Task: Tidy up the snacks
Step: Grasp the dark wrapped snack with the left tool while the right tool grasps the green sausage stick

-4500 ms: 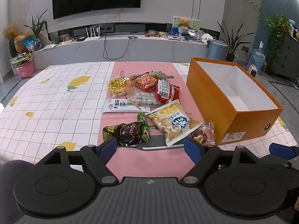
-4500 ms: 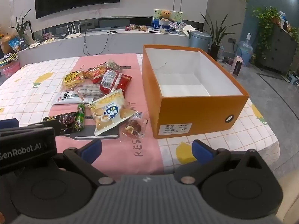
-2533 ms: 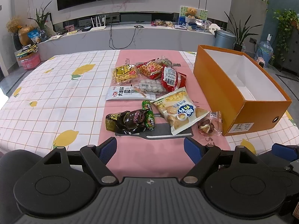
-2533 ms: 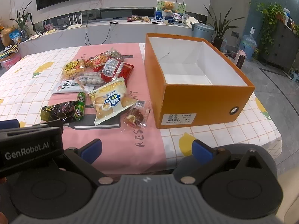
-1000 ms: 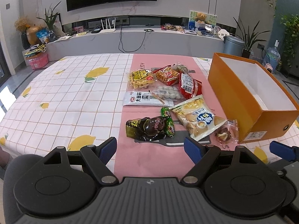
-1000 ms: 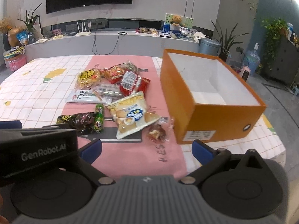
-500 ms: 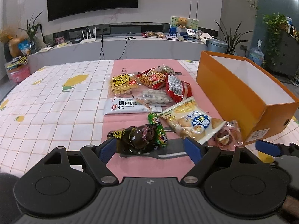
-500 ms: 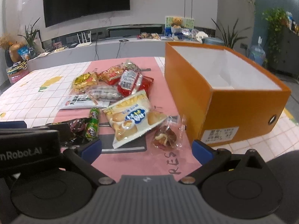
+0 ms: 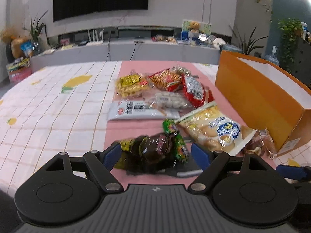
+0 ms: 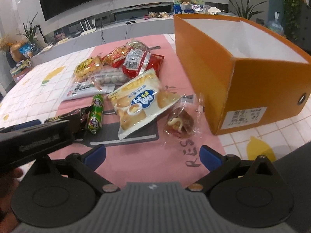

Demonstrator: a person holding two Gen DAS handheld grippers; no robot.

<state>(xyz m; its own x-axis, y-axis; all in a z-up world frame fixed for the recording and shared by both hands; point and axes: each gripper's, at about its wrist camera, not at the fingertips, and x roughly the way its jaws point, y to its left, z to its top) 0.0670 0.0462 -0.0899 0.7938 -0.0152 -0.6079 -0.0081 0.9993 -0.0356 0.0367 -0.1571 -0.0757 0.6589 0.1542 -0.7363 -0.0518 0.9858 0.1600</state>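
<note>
Several snack packets lie on a pink runner (image 9: 136,176). My left gripper (image 9: 155,155) is open, its blue fingertips either side of a dark brown packet (image 9: 151,151) with a green sausage stick (image 9: 176,141) beside it. A yellow and white bread bag (image 9: 215,134) (image 10: 140,101) and a small clear pastry packet (image 10: 179,123) lie to the right. An open, empty orange box (image 9: 258,95) (image 10: 243,71) stands at the right. My right gripper (image 10: 152,156) is open and empty, just short of the pastry packet.
Farther back lie a white noodle packet (image 9: 136,109), a yellow packet (image 9: 132,84), red packets (image 9: 194,92) and a bag of white balls (image 9: 171,101). The checked tablecloth (image 9: 48,106) spreads left. My left gripper's body (image 10: 38,134) shows at the right wrist view's left.
Both grippers have come lower and closer to the snacks. My left gripper's fingertips now flank the dark brown packet. My right gripper has neared the pastry packet.
</note>
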